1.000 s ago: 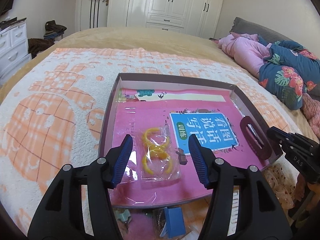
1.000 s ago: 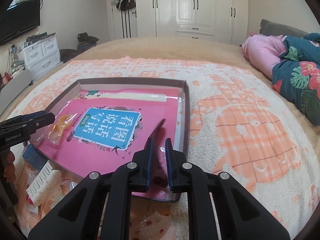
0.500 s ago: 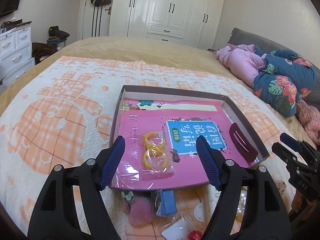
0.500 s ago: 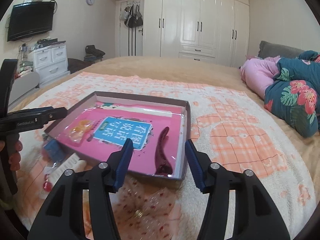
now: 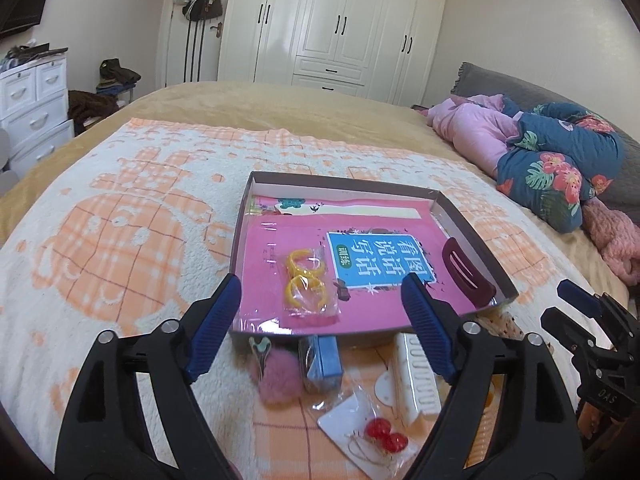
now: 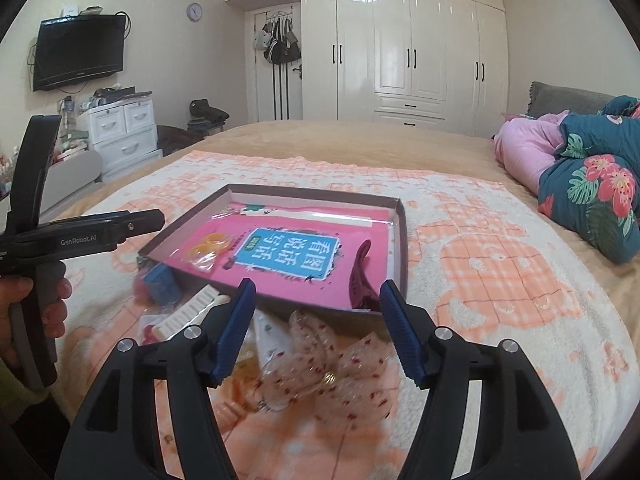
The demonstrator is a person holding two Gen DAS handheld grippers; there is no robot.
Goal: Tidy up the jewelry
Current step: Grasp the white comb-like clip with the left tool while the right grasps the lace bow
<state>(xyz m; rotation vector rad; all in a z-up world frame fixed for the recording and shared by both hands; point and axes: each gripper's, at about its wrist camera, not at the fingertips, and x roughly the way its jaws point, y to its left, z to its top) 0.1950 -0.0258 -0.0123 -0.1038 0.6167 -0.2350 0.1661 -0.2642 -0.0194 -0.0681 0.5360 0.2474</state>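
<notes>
Pink book (image 5: pixel 362 256) titled 看图说说写话 in tray (image 5: pixel 239 236), maroon clip (image 5: pixel 466 272) lengthwise along right wall, GenRobot.AI-marked left gripper (image 5: pixel 320 320) and right gripper (image 6: pixel 316 326) both spread, empty.

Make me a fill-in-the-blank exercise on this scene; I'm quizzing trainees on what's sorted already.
1. The dark red hair clip lies inside the shallow cardboard ____.
2. The bagged yellow rings rest on the ____ lining.
3. The red bead earrings on their white card lie ____ the box, on the blanket.
4. Both the left gripper and the right gripper are ____.

Answers: box; pink; outside; open
</notes>
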